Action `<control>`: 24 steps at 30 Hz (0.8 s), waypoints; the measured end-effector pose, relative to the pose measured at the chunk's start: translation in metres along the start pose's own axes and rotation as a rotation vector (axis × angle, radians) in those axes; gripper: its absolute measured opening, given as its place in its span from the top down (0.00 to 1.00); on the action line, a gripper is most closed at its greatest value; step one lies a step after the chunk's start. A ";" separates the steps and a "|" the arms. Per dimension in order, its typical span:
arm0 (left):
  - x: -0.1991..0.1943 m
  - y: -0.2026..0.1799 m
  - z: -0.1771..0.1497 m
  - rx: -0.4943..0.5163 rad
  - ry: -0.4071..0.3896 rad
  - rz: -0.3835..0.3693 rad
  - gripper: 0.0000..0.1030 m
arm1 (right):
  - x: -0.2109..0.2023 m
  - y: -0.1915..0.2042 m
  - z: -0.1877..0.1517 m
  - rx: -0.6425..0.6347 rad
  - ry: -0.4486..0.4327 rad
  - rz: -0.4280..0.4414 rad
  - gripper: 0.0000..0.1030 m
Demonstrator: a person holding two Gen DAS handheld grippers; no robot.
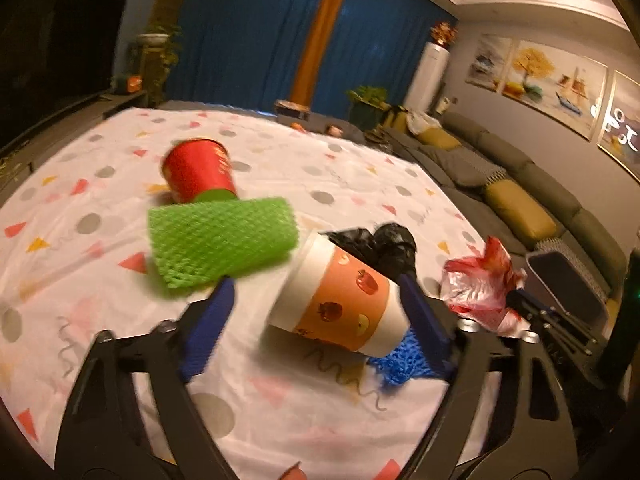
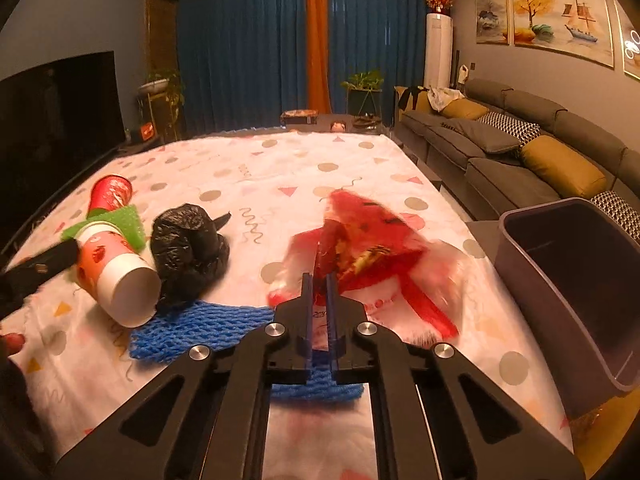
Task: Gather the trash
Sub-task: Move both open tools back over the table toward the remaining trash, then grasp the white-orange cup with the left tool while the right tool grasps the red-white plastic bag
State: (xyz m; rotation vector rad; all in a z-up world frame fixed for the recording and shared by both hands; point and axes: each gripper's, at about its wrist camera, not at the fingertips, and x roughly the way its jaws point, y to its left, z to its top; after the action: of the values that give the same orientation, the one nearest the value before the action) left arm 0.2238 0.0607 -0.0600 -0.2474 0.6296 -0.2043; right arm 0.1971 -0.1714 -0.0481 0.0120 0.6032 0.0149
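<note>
An orange-and-white paper cup (image 1: 340,304) (image 2: 116,272) lies on its side on the patterned tablecloth. My left gripper (image 1: 316,282) is open around it; the right blue finger (image 1: 420,308) sits at the cup's base and the left finger stands clear. My right gripper (image 2: 319,278) is shut on a crumpled red plastic bag (image 2: 368,240) (image 1: 480,280). A black plastic bag (image 2: 188,248) lies right behind the cup. A blue foam net (image 2: 200,328) lies flat under the cup's base. Farther left lie a green foam net (image 1: 220,236) and a toppled red cup (image 1: 198,172).
A dark grey bin (image 2: 560,280) stands off the table's right edge, its mouth facing the table. Beyond it runs a grey sofa (image 2: 520,148) with yellow cushions. A dark TV (image 2: 60,112) stands to the left. The far half of the tablecloth (image 2: 320,160) carries nothing.
</note>
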 end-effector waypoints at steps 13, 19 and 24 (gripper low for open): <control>0.000 -0.025 -0.019 0.126 0.087 -0.137 0.96 | -0.033 -0.009 -0.013 0.004 -0.044 0.028 0.99; -0.014 -0.041 -0.026 0.159 0.055 -0.150 0.98 | -0.046 -0.013 -0.015 0.014 -0.069 0.041 0.99; -0.037 -0.048 -0.028 0.146 0.000 -0.163 0.98 | -0.059 -0.023 -0.016 0.025 -0.089 0.043 0.99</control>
State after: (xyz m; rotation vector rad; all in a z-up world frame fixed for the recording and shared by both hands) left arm 0.1726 0.0203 -0.0477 -0.1575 0.5916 -0.4052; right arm 0.1401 -0.1955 -0.0279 0.0495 0.5144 0.0484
